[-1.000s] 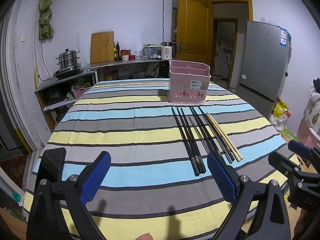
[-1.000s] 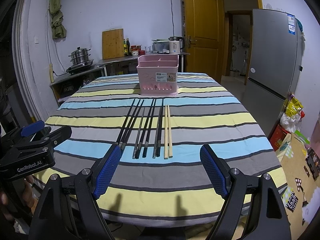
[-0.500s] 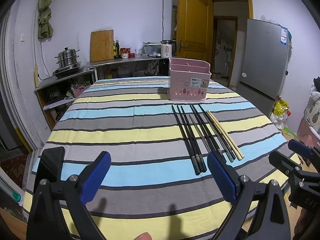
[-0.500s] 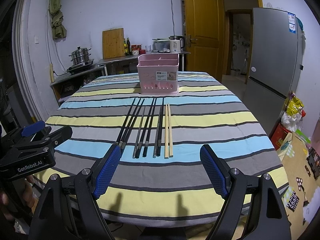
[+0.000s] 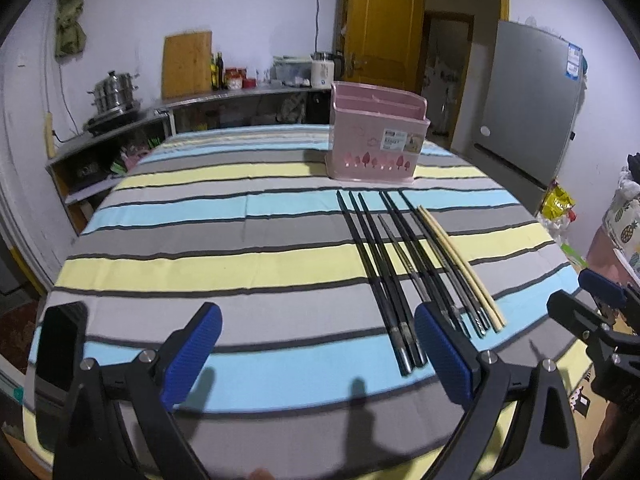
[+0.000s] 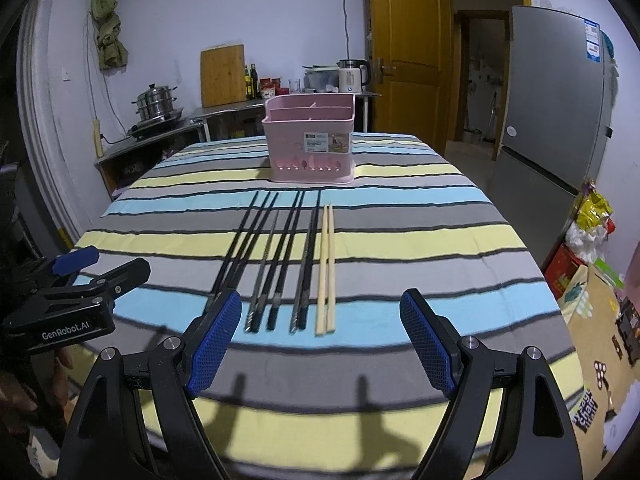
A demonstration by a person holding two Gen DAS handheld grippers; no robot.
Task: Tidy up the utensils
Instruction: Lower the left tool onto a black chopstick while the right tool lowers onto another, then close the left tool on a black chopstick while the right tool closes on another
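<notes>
A pink utensil basket (image 5: 376, 148) (image 6: 310, 148) stands upright on the far side of the striped table (image 5: 224, 264). In front of it several black chopsticks (image 5: 384, 264) (image 6: 280, 248) lie side by side, pointing at the basket. A pale wooden pair (image 5: 460, 264) (image 6: 326, 264) lies on their right. My left gripper (image 5: 318, 340) (image 6: 108, 266) hovers open near the table's front edge, left of the chopsticks' near ends. My right gripper (image 6: 320, 312) (image 5: 580, 296) is open just short of the chopsticks' near ends, holding nothing.
A dark phone (image 5: 60, 344) lies at the table's near left edge. Behind the table are a counter with a steel pot (image 6: 156, 106), a cutting board (image 6: 222, 76) and a kettle (image 6: 352, 76). A grey fridge (image 6: 560, 120) and floor clutter sit to the right.
Both grippers have edged slightly forward toward the chopsticks' near ends. Both stay open. Nothing on the table has moved.
</notes>
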